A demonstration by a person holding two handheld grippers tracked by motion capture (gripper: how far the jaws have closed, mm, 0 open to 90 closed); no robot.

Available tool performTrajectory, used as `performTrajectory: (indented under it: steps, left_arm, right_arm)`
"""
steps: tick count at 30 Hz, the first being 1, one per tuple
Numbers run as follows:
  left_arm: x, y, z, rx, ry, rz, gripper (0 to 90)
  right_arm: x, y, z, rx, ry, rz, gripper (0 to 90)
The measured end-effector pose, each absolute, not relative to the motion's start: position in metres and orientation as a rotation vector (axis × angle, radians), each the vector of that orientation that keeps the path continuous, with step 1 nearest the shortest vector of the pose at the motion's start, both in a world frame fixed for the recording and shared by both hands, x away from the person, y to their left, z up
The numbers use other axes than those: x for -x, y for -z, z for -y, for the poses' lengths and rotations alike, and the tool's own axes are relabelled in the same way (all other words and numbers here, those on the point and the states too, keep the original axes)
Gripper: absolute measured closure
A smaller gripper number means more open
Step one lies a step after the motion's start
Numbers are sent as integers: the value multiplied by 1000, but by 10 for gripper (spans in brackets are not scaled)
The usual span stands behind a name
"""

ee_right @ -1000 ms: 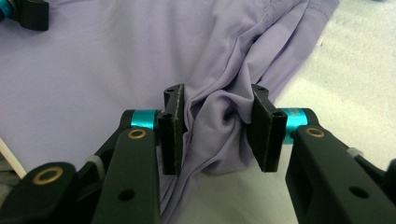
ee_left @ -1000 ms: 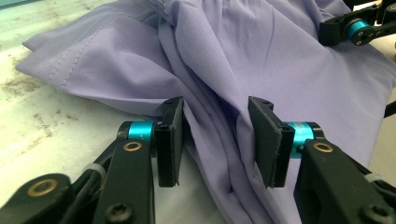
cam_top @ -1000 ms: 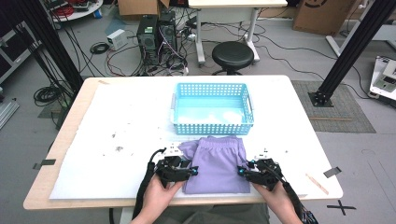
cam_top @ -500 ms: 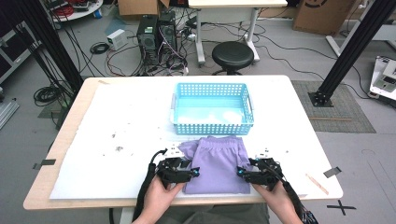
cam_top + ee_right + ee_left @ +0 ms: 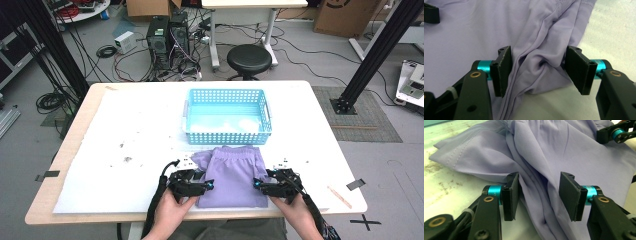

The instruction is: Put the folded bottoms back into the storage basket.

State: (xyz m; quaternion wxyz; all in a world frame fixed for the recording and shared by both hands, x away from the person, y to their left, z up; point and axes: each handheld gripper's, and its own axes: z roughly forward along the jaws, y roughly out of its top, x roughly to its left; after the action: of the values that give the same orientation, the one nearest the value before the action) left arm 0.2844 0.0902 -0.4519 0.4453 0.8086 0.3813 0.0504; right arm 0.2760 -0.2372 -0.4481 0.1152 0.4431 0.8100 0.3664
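Where the worktop (image 5: pixel 150 130) carries its white sheet, the surface is marked with small dark specks, thickest ahead and to the outer side of the left tool (image 5: pixel 192 183).

Item: purple garment (image 5: pixel 233 172), soft cloth with a gathered waistband. It lies flat on the worktop between the two tools, its near edges under their jaws, its waistband end on the far side next to the basket.

Item: left tool (image 5: pixel 537 192), black jaws with blue collars, held in a hand at the garment's left edge. Its jaws have just been opening and stand spread. In the left gripper view a fold of the cloth runs up between the pads; the left pad is at the fold, the right pad is clear of it.

Item: right tool (image 5: pixel 270 185), same make, held in a hand at the garment's right edge. Its jaws have just been opening and stand spread. In the right gripper view (image 5: pixel 537 72) a bunched fold of cloth sits between the pads, unpinched.

Item: light blue basket (image 5: pixel 227 116), perforated walls, beyond both tools, just past the garment's far edge.

Item: strip of tape (image 5: pixel 47 175), on the worktop edge, well out to the left of the left tool; another strip (image 5: pixel 355 184) lies to the right of the right tool.

Room, beyond the worktop: round black stool (image 5: pixel 249 59), two dark computer towers (image 5: pixel 167 37), loose cables on a grey floor, black frame posts at either side, cardboard boxes at the back.
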Motion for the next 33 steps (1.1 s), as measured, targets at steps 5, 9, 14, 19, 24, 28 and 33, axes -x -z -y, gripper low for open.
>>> performTrajectory:
  steps: [5, 9, 14, 19, 24, 28, 33]
  left_arm:
    - [-286, 452, -91, -1996, -101, -959, 503]
    - [-285, 451, -88, -1989, -115, -987, 502]
    - [-286, 451, -86, -1993, -126, -991, 529]
    - [-285, 451, -85, -1992, -147, -998, 561]
    - [-285, 451, -85, -1993, -148, -1000, 586]
    - [-285, 451, -85, -1993, -155, -1006, 605]
    - [-287, 451, -86, -1991, -152, -1012, 653]
  right_arm:
    - [-275, 448, 237, -1308, -1079, -2372, 400]
    - [-276, 448, 238, -1297, -1095, -2384, 513]
    - [-275, 448, 232, -1288, -1100, -2394, 574]
    - [-275, 448, 230, -1292, -1114, -2405, 641]
    - [-278, 448, 233, -1311, -1141, -2413, 677]
    - [-278, 448, 233, -1320, -1141, -2418, 693]
    - [-280, 448, 229, -1302, -1139, -2435, 760]
